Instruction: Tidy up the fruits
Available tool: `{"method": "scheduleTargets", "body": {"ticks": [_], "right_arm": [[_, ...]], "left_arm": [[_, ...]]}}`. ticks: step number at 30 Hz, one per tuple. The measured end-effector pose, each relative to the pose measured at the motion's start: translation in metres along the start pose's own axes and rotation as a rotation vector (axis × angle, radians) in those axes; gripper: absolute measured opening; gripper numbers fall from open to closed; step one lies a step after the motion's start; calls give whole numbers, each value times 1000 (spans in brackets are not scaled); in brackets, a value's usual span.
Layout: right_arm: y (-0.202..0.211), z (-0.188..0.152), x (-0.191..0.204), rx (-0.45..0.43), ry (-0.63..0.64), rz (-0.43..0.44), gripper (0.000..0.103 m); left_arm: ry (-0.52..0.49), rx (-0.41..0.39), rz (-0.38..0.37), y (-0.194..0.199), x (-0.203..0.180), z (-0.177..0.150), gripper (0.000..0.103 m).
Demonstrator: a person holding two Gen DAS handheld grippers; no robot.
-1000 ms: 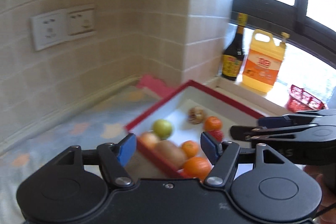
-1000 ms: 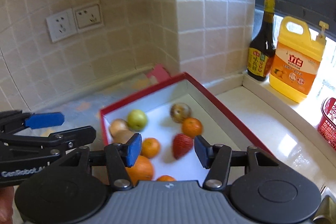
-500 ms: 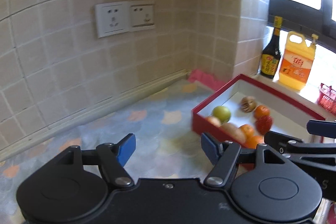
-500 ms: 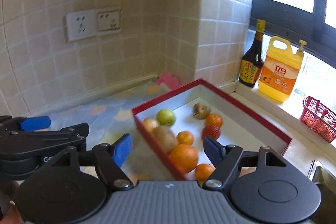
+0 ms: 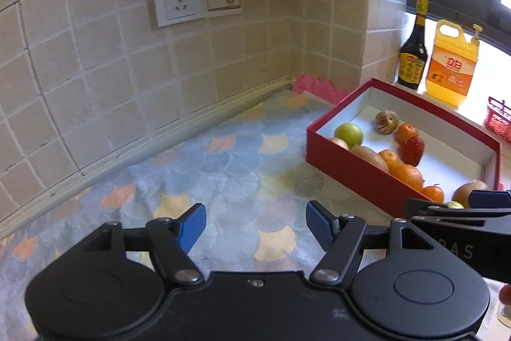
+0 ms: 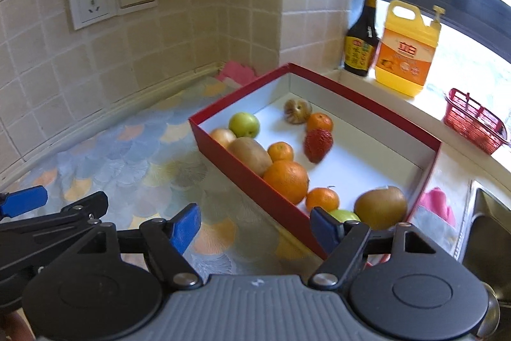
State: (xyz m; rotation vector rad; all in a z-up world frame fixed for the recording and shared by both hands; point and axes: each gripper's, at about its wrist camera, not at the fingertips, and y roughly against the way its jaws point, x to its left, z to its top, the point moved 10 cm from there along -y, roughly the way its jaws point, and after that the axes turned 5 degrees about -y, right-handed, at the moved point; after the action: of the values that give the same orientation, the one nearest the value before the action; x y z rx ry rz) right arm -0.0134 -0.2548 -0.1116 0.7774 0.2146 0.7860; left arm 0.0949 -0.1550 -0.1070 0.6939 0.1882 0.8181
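A red box with white inside [image 6: 249, 178] [image 5: 351, 162] sits on the counter and holds several fruits: a green apple [image 6: 244, 124], a large orange [image 6: 286, 181], a kiwi [image 6: 249, 155], a strawberry [image 6: 317, 143], small mandarins [image 6: 320, 121] and a brown fruit [image 6: 380, 206]. My left gripper [image 5: 254, 226] is open and empty above the patterned mat, left of the box. My right gripper [image 6: 255, 227] is open and empty just in front of the box's near corner. Each gripper shows at the edge of the other's view.
A patterned mat [image 5: 223, 168] covers the counter. A dark sauce bottle [image 6: 361, 34], a yellow detergent jug [image 6: 407, 53] and a red basket [image 6: 472, 120] stand on the window sill. A pink cloth [image 5: 314, 87] lies in the corner. A sink edge [image 6: 491, 232] is at right.
Both grippers have pulled back and away from the box, the left one swinging left over the mat. Both stay open and empty. The fruits have not moved.
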Motion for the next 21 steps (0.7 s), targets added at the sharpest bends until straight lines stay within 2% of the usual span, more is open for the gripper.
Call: {"method": "scheduleTargets", "body": {"ticks": [6, 21], "right_arm": [[6, 2, -10, -19, -33, -46, 82], [12, -1, -29, -26, -33, -71, 82]], "left_arm": [[-18, 32, -25, -6, -2, -2, 82], [-16, 98, -76, -13, -21, -12, 82]]}}
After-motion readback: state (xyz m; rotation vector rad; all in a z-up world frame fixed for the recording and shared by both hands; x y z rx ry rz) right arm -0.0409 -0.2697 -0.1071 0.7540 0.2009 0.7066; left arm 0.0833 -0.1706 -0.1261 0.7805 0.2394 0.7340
